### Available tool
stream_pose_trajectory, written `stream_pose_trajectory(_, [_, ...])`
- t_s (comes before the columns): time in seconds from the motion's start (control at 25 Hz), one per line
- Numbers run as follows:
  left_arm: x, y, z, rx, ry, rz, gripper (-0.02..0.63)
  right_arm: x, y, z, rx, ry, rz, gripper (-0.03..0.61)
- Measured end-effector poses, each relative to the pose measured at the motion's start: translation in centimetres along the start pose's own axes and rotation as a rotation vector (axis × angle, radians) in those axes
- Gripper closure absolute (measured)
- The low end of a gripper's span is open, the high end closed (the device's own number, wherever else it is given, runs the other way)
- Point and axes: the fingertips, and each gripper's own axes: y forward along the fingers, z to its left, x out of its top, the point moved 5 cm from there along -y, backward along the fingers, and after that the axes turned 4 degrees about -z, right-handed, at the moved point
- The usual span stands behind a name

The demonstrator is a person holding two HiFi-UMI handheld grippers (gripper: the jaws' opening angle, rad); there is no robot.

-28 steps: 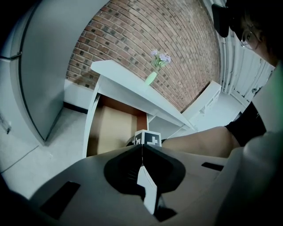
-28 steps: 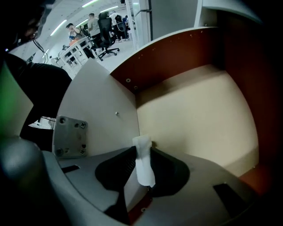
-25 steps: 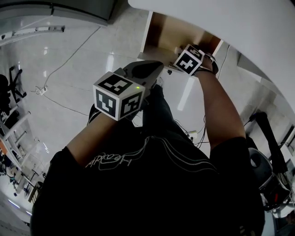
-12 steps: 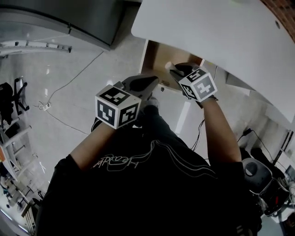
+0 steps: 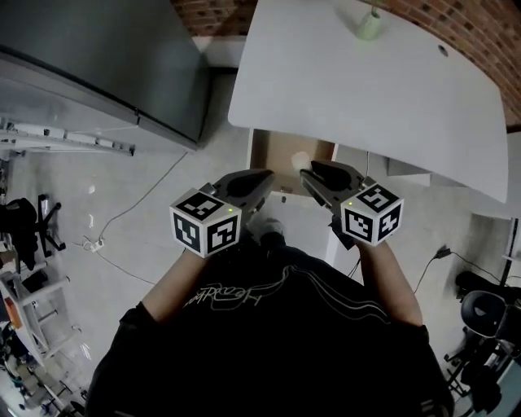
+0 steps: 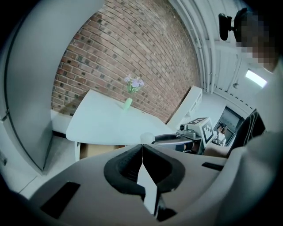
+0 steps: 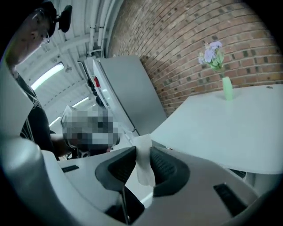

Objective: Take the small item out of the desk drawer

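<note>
The white desk (image 5: pixel 383 98) has its drawer (image 5: pixel 273 153) pulled open, brown inside. My right gripper (image 5: pixel 308 170) hovers over the drawer's front, shut on a small white item (image 5: pixel 299 160). In the right gripper view the white item (image 7: pixel 142 167) sits pinched between the two dark pads and sticks out past them. My left gripper (image 5: pixel 266 175) is level with it on the left, shut and empty, its pads meeting in the left gripper view (image 6: pixel 141 149). From there the right gripper (image 6: pixel 177 140) shows with the white item (image 6: pixel 146 137) at its tip.
A green vase with pale flowers (image 5: pixel 370 24) stands at the desk's far side. A tall grey cabinet (image 5: pixel 106 65) is left of the desk. A cable (image 5: pixel 122 204) runs across the glossy floor, and an office chair (image 5: pixel 488 309) stands at the right.
The right gripper has drawn back out of the drawer with the white item in its jaws. The view has pulled back, and both grippers now sit side by side in front of the drawer.
</note>
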Motion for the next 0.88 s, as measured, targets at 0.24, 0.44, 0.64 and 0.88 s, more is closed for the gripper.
stream_pose_trajectory(0.24, [2.5,-1.0,-2.0,-0.056,0.035,-0.032,0.592,3.2,-3.3,2.2,-0.034,-0.064,-0.102,0.462])
stream_pose_trajectory(0.44, [5.2,-1.2,-2.5,-0.091,0.067,-0.073,0.592,6.3,-4.5,3.7,-0.047,-0.078,-0.201,0.462])
stream_pose_trajectory(0.64, [7.4,-1.9,-4.2,-0.108,0.117,-0.12,0.592,8.0,-6.2,4.5,-0.054,-0.094,-0.266,0.462])
stream_pose_trajectory(0.88, [9.3,-2.8,-5.8,-0.113,0.17,-0.179,0.592,9.5,-7.8,5.6,-0.018,-0.084,-0.337,0.462])
